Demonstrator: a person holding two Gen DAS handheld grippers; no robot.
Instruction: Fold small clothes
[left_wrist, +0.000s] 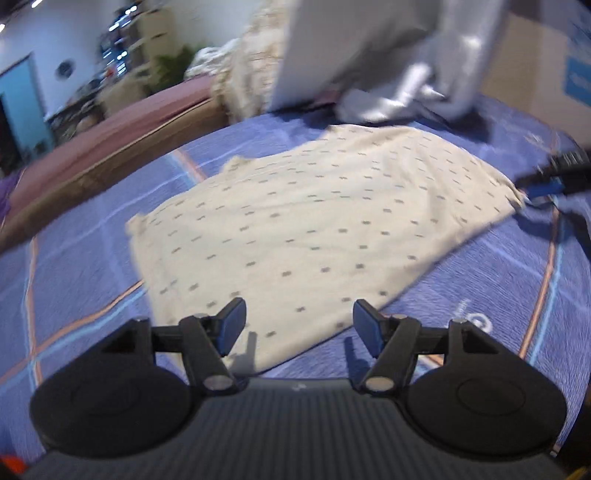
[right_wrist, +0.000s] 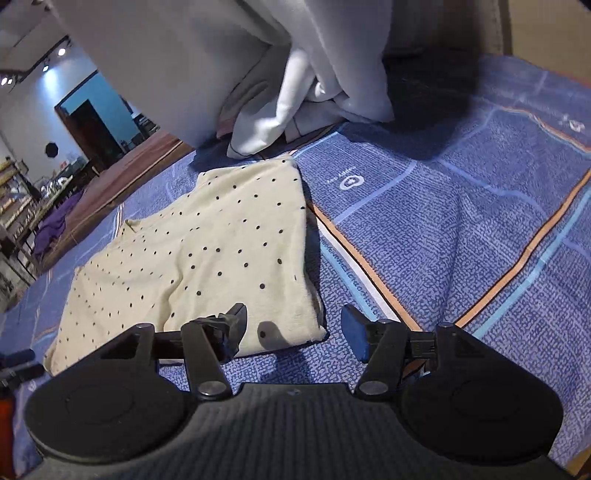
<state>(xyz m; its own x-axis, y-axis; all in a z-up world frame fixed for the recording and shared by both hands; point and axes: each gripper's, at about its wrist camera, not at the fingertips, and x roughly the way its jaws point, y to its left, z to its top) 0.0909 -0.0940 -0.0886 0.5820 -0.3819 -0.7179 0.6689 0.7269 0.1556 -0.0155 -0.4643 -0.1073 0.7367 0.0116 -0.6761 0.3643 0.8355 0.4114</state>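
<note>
Cream dotted garment (left_wrist: 325, 229) lies folded flat on the blue patterned cloth (right_wrist: 461, 229), ready for another fold; left gripper (left_wrist: 299, 325) and right gripper (right_wrist: 295, 328) hover open, empty, at its near edge.

Blue patterned bedspread w/ orange and pale-blue stripes (right_wrist: 461, 229) is covering the bed. White walls (right_wrist: 29, 110) are glowing under ceiling spotlights (right_wrist: 61, 51). Teal door frame (right_wrist: 107, 99) is standing at left, cluttered shelves (right_wrist: 18, 206) beside it.
</note>
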